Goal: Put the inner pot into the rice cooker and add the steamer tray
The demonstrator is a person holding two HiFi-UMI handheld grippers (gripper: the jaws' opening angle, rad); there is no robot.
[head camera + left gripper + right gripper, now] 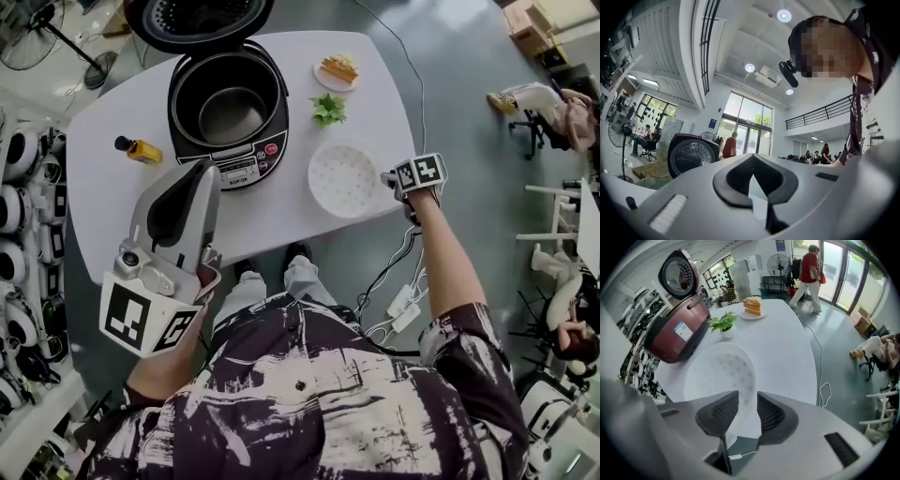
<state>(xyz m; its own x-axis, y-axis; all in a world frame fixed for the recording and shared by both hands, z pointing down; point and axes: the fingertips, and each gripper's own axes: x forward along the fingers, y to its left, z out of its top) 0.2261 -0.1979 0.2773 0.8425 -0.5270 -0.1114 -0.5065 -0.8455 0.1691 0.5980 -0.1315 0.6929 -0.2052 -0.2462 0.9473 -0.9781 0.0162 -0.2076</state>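
Hall, contents as seen:
- Grey floor spreading round a white table, a power strip lying on it.
- Fan standing far left — boxes sitting far right.
- Shelving running along the left.
- Glazed doors letting daylight in.
- Ceiling lights glowing.
- Balcony rail crossing above.

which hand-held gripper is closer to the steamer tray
Right. The right hand-held gripper is at the right rim of the steamer tray; the left hand-held gripper is held well to its left.

Rice cooker lid partly beyond the head view's top edge.
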